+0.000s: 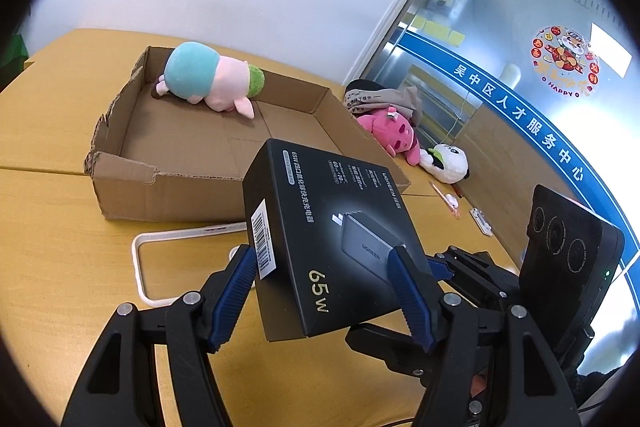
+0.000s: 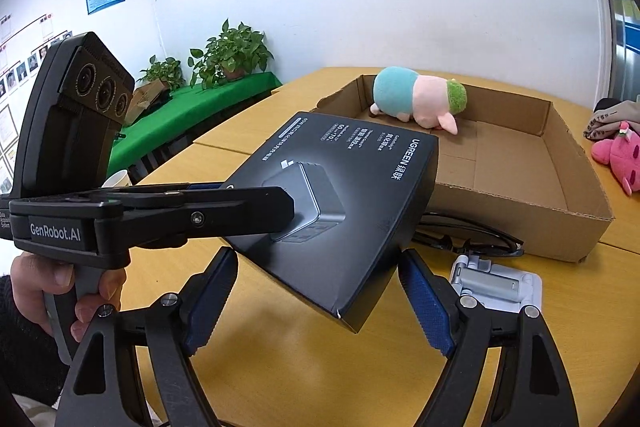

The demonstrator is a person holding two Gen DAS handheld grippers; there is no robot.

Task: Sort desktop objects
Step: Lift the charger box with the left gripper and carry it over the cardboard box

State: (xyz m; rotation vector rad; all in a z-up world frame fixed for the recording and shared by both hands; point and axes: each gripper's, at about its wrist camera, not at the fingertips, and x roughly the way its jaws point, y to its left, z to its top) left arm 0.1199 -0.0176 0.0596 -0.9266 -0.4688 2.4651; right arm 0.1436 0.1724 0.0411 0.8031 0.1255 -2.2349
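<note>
My left gripper (image 1: 324,259) is shut on a black UGREEN 65W charger box (image 1: 316,227) and holds it above the yellow table, in front of a shallow open cardboard box (image 1: 128,187). A pink plush with a teal cap (image 1: 204,79) lies in that box's far corner. In the right wrist view the left gripper (image 2: 276,207) grips the charger box (image 2: 352,195) from the left. My right gripper (image 2: 316,291) is open, its blue pads on either side of the box's near corner, not touching it.
A white phone case frame (image 1: 140,267) lies on the table left of the charger box. A pink plush (image 1: 392,135), a panda plush (image 1: 448,163) and folded cloth lie right of the cardboard box. A silver folding stand (image 2: 496,283) and black glasses (image 2: 460,235) lie near the right gripper.
</note>
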